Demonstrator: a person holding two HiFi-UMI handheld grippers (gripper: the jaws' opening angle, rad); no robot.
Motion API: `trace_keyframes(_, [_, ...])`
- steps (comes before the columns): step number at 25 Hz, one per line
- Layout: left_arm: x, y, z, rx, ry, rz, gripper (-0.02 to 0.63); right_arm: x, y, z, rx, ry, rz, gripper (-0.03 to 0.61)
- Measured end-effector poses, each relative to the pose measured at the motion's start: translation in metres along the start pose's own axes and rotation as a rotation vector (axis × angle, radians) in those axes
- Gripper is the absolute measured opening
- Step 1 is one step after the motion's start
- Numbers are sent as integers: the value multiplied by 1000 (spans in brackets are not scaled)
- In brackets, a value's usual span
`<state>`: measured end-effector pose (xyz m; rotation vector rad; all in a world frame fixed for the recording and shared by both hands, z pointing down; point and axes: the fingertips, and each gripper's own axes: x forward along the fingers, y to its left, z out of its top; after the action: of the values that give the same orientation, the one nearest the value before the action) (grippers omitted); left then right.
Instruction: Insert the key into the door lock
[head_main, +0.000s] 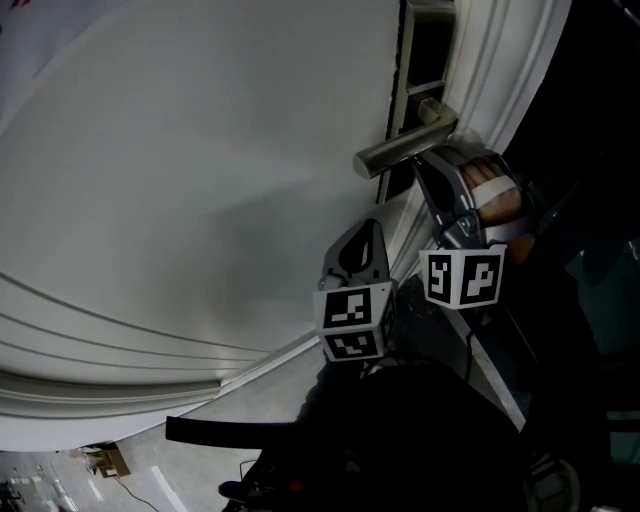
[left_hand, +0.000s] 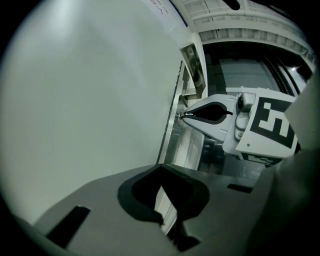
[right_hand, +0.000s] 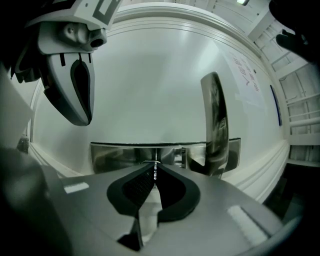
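The key (right_hand: 155, 171) is a thin bright sliver pinched edge-on between the closed jaws of the right gripper (right_hand: 155, 166). Its tip is right at the steel lock plate (right_hand: 117, 156), just left of the handle (right_hand: 214, 120) in the right gripper view. To seat it well, I judge the blade should sit square to the plate and in line with the slot, go in straight under light force, and be eased back rather than twisted if it jams. The left gripper (left_hand: 161, 169) hangs nearer, jaws together on nothing, apart from the plate beside the door (head_main: 200, 150), and is best left out of the way. The keyhole is hidden behind the jaw tips, so the key may have entered or may only touch the plate. In the head view the handle covers the right gripper's tips, and the dim light swallows the key
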<state>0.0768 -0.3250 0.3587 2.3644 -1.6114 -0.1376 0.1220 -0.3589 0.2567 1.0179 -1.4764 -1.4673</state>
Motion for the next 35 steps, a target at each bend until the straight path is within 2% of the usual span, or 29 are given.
trace_keyframes(6, [0,0,2,2,-1,3,2,2,0,0,23,4,-5,14])
trace_keyframes(10, [-3,2,2,-3,7,13,2,0,1,0,98,-14,3,17])
trace_keyframes(13, [-5,5,2,5,4,22,2,-4,5,1,130,-42,38,52])
trace_keyframes(16, [-7,6,2,9,10,28,2,-11,6,-6,136,-35,27,57])
trace_keyframes(18, [-9,7,2,11,12,36,2,-19,7,-12,200,-33,12,55])
trace_keyframes(20, [-10,7,0,23,14,39,2,-27,7,-18,343,-46,-8,55])
trace_keyframes(24, [-8,4,-2,33,24,40,2,-39,15,-27,733,-87,-48,3])
trace_keyframes(29, [-7,-4,-8,49,33,34,2,-52,36,-28,1252,-148,1,2])
trace_keyframes(32, [-7,-8,-10,48,35,37,2,-59,43,-33,1449,-165,29,2])
trace_keyframes(35, [-8,-11,-10,52,31,36,2,-65,43,-33,1513,-181,52,0])
